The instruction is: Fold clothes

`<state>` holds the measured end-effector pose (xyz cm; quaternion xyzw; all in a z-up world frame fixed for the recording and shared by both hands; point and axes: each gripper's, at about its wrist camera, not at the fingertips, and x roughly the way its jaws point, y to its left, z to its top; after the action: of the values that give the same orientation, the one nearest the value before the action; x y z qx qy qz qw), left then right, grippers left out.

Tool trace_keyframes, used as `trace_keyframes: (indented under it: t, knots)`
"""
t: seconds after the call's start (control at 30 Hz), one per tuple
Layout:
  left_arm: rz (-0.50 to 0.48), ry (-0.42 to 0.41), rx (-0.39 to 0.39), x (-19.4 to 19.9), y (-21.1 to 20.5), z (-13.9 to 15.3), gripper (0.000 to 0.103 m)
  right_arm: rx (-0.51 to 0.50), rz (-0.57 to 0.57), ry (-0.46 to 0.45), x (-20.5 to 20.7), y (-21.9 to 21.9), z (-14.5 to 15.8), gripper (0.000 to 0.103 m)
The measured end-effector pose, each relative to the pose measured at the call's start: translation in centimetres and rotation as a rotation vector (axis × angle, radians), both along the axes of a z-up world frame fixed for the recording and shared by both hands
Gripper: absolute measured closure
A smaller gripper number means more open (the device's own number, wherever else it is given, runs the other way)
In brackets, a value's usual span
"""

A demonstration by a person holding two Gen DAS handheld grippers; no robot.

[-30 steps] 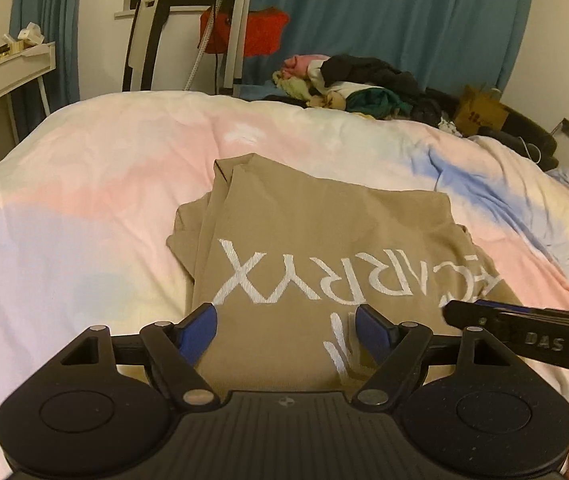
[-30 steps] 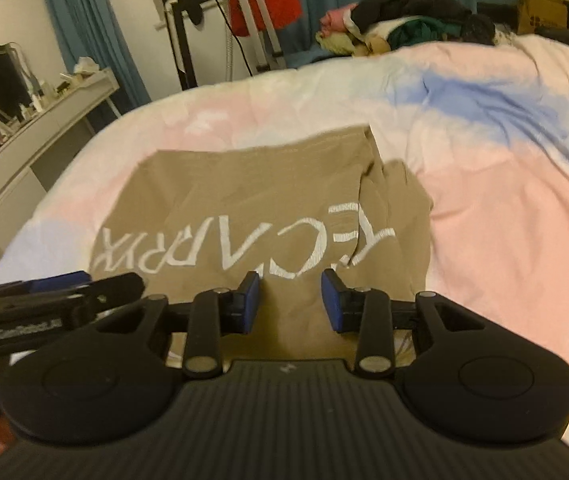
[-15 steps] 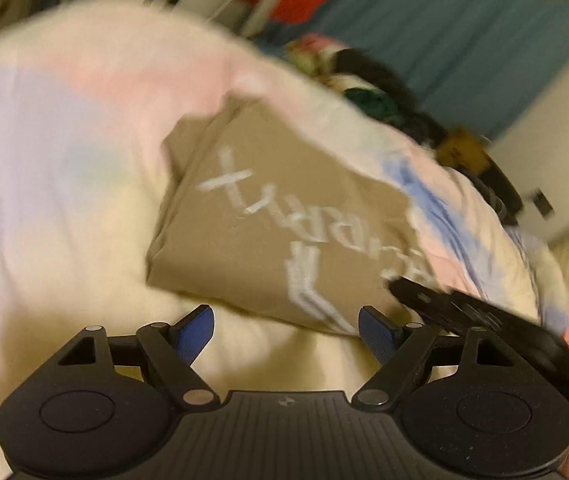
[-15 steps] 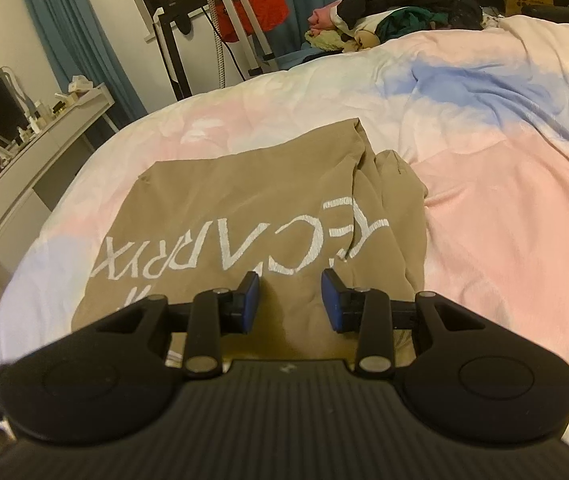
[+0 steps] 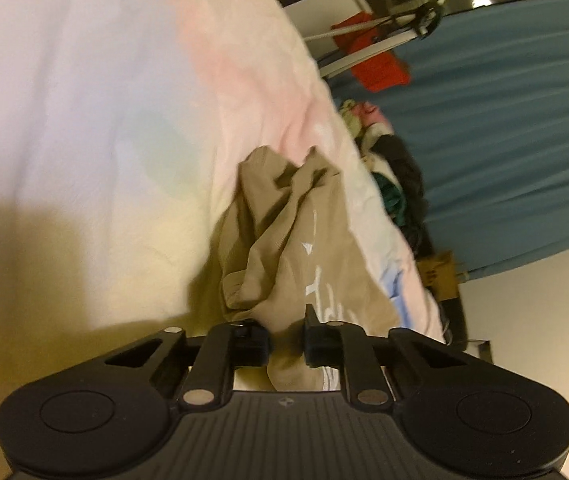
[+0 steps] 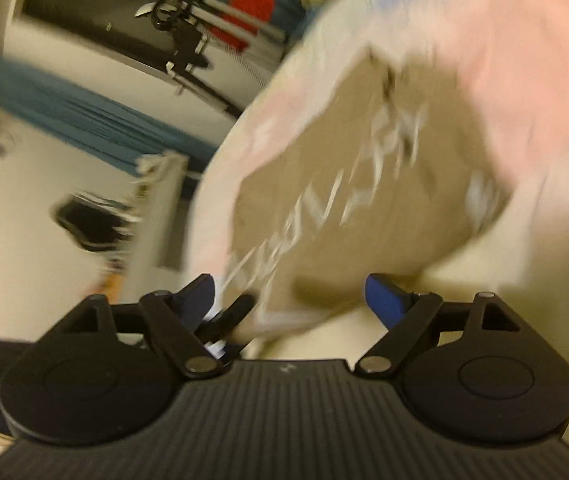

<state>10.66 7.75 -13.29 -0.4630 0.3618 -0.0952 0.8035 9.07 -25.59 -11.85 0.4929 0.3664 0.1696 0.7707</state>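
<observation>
Between my left fingers (image 5: 326,340) the shirt (image 5: 296,256) drops behind the gripper body, its lettering mostly folded away, while ahead of my right fingers (image 6: 382,300) everything smears, the print (image 6: 368,172) unreadable.

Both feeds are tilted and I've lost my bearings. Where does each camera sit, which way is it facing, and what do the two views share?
Left wrist view: sits behind the left hand-held gripper, rolled, looking along its fingers, which have just been closing on the tan shirt bunched on the pastel duvet.
Right wrist view: sits behind the right hand-held gripper, rolled and blurred, looking over the shirt's near edge; its jaws have just been opening, wide apart, nothing gripped.
Shared: shirt, duvet, blue curtain, red cloth.
</observation>
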Motion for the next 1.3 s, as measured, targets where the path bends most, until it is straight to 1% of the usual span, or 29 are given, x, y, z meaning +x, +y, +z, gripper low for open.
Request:
trace_keyframes:
  t: [0.03, 0.1, 0.13, 0.17, 0.2, 0.27, 0.3, 0.33, 0.4, 0.43, 0.47, 0.53, 0.6, 0.63, 0.67, 0.77, 0.87, 0.97, 1.07, 1.17, 1.23, 1.3]
  knots:
    - [0.002, -0.009, -0.005, 0.0, 0.0, 0.0, 0.090, 0.058, 0.011, 0.018, 0.2, 0.2, -0.8, 0.018]
    - [0.005, -0.020, -0.016, 0.0, -0.1, 0.0, 0.090, 0.139, 0.006, 0.054, 0.8, 0.5, -2.4, 0.018]
    - [0.007, -0.022, -0.019, 0.0, -0.2, 0.0, 0.091, 0.170, -0.022, 0.076, 0.9, 0.3, -3.2, 0.018]
    - [0.009, -0.023, -0.021, 0.0, -0.3, -0.1, 0.091, 0.188, -0.066, 0.094, 0.9, 0.0, -3.8, 0.021]
    - [0.005, -0.024, -0.005, 0.0, -0.3, 0.0, 0.091, 0.192, -0.125, 0.107, 0.8, -0.5, -4.2, 0.021]
    - [-0.008, -0.027, 0.035, -0.2, -0.5, 0.3, 0.091, 0.167, -0.212, 0.110, 0.5, -1.3, -4.3, 0.032]
    - [-0.014, -0.028, 0.055, -0.3, -0.5, 0.4, 0.091, 0.149, -0.251, 0.108, 0.4, -1.8, -4.2, 0.034]
    - [-0.016, -0.031, 0.060, -0.4, -0.5, 0.5, 0.091, 0.137, -0.281, 0.108, 0.2, -2.0, -4.1, 0.039]
    - [-0.019, -0.029, 0.060, -0.4, -0.4, 0.6, 0.091, 0.122, -0.321, 0.117, -0.1, -2.2, -4.1, 0.046]
    - [-0.020, -0.028, 0.059, -0.4, -0.4, 0.6, 0.091, 0.110, -0.337, 0.122, -0.2, -2.3, -4.1, 0.057]
    - [-0.020, -0.026, 0.059, -0.4, -0.4, 0.6, 0.091, 0.103, -0.353, 0.126, -0.3, -2.4, -4.2, 0.060]
    - [-0.021, -0.023, 0.058, -0.4, -0.3, 0.6, 0.091, 0.091, -0.383, 0.132, -0.6, -2.7, -4.4, 0.061]
    - [-0.024, -0.019, 0.059, -0.4, -0.3, 0.7, 0.091, 0.088, -0.407, 0.136, -0.9, -3.1, -4.5, 0.065]
    - [-0.026, -0.018, 0.062, -0.4, -0.3, 0.8, 0.091, 0.092, -0.415, 0.140, -0.9, -3.4, -4.6, 0.068]
    - [-0.030, -0.016, 0.063, -0.5, -0.3, 1.0, 0.091, 0.090, -0.415, 0.143, -1.0, -3.6, -4.5, 0.073]
    - [-0.046, -0.013, 0.055, -0.5, -0.2, 2.0, 0.091, 0.062, -0.411, 0.138, -1.1, -3.8, -3.3, 0.081]
    - [-0.091, -0.047, 0.014, -0.5, -0.4, 4.3, 0.091, 0.070, -0.412, 0.099, -1.6, -4.9, -0.3, 0.083]
    - [-0.147, -0.064, -0.017, 0.0, -1.6, 7.0, 0.091, 0.092, -0.420, 0.040, -2.5, -6.4, 3.2, 0.083]
    - [-0.205, -0.036, -0.035, 1.6, -4.3, 9.7, 0.091, 0.045, -0.436, -0.003, -3.0, -8.4, 6.7, 0.083]
    - [-0.255, 0.034, -0.056, 4.6, -7.8, 11.5, 0.091, 0.026, -0.459, 0.002, -2.4, -11.4, 8.7, 0.083]
    - [-0.296, 0.054, -0.043, 7.2, -10.6, 12.7, 0.091, 0.004, -0.483, 0.005, -1.6, -13.8, 10.0, 0.083]
    - [-0.325, 0.041, -0.003, 10.0, -13.8, 14.1, 0.091, -0.038, -0.511, -0.008, -0.4, -16.1, 11.3, 0.083]
